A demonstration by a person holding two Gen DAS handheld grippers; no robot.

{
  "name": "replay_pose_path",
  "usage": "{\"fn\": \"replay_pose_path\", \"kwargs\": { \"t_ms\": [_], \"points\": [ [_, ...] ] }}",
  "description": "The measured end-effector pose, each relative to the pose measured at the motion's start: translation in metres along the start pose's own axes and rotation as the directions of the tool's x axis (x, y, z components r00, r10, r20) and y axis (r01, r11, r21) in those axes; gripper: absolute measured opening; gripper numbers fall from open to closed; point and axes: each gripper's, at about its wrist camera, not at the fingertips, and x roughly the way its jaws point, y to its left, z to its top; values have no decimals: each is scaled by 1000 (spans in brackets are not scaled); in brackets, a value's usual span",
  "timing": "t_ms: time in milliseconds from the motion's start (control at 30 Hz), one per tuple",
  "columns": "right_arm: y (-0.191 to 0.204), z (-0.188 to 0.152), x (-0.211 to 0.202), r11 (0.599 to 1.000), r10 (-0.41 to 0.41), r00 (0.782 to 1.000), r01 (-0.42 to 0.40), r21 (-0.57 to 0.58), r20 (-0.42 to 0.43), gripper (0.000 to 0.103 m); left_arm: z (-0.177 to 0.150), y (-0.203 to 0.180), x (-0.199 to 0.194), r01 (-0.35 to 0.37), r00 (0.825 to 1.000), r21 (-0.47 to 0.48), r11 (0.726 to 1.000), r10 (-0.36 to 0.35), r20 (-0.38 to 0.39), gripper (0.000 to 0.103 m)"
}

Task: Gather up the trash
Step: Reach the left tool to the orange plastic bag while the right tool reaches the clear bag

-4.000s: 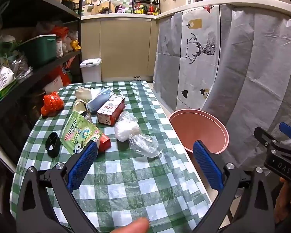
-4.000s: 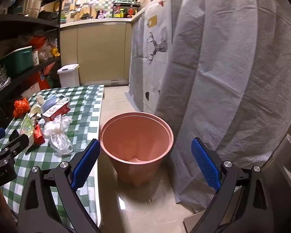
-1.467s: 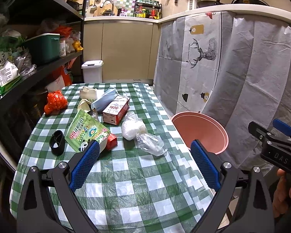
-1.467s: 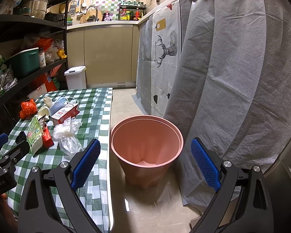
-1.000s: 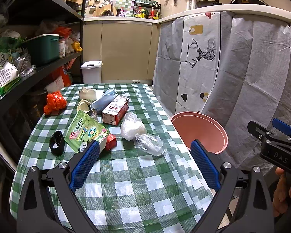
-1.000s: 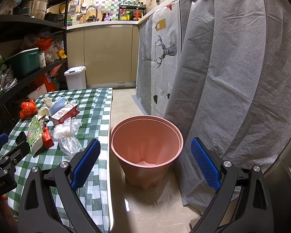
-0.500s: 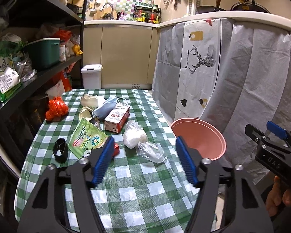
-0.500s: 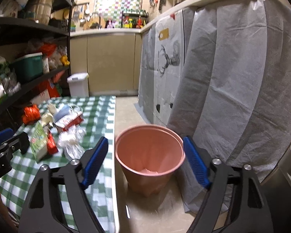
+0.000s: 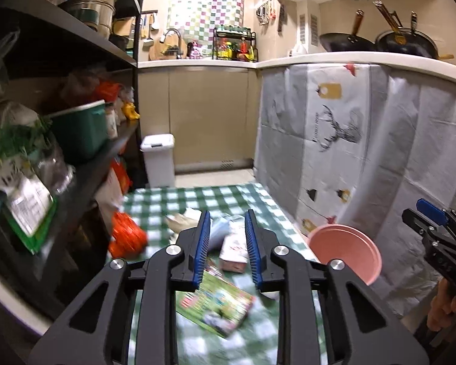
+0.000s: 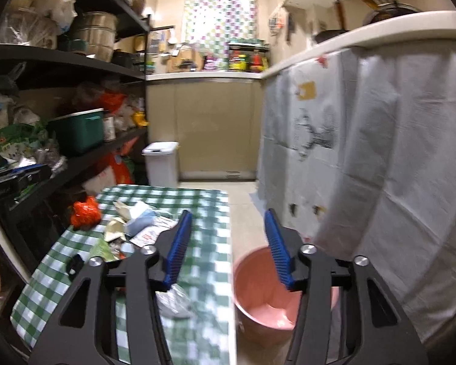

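Trash lies on the green checked table [image 9: 228, 194]: a green snack packet [image 9: 217, 304], a red-and-white carton [image 9: 234, 249], a blue face mask [image 10: 139, 217], an orange crumpled bag [image 9: 126, 238] and a clear plastic bag [image 10: 174, 301]. The pink bin [image 9: 345, 251] stands on the floor right of the table and shows in the right wrist view [image 10: 267, 307]. My left gripper [image 9: 228, 245] is raised above the trash, its jaws narrowed with a gap and nothing between them. My right gripper [image 10: 226, 245] is open and empty, high over the table edge and bin.
Black shelves [image 9: 85, 45] packed with goods run along the table's left side. A grey curtained counter [image 9: 364, 140] stands right of the bin. A white lidded bin [image 9: 158, 158] stands on the floor beyond the table. Both views are blurred.
Both grippers have lifted and tilted upward. The left jaws have closed from wide open to a narrow gap. The right jaws have narrowed somewhat.
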Motion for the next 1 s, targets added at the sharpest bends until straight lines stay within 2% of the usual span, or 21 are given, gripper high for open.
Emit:
{"fn": "replay_pose_path", "kwargs": {
  "t_ms": [133, 200, 367, 467, 600, 700, 767, 867, 1000],
  "points": [
    [23, 3, 35, 995, 100, 994, -101, -13, -49, 27, 6, 35, 23, -16, 1000, -10, 1000, 16, -25, 17],
    [35, -2, 49, 991, 126, 990, -129, -35, -69, 26, 3, 52, 35, -43, 999, -12, 999, 42, -32, 16],
    [52, -22, 78, 985, 165, 978, -171, -35, -124, 26, -5, 101, 69, -134, 990, -114, 984, 127, -62, 11],
    [56, -36, 92, 983, 176, 973, -182, -21, -150, 27, -8, 120, 84, -165, 985, -120, 979, 158, -72, 11],
    [61, -48, 113, 981, 189, 965, -193, -4, -182, 39, -18, 137, 109, -206, 976, -123, 971, 195, -96, 12],
    [68, -58, 128, 980, 192, 959, -197, -4, -210, 54, -31, 148, 131, -234, 967, -144, 961, 216, -132, 26],
    [71, -64, 141, 979, 200, 948, -205, 7, -248, 56, -37, 149, 146, -221, 967, -127, 967, 201, -157, 50],
    [77, -73, 157, 977, 205, 935, -215, -3, -290, 63, -46, 150, 168, -246, 957, -80, 966, 229, -178, 53],
    [85, -87, 176, 972, 217, 907, -235, -7, -362, 64, -52, 158, 192, -270, 945, -90, 959, 246, -216, 61]
  ]
}}
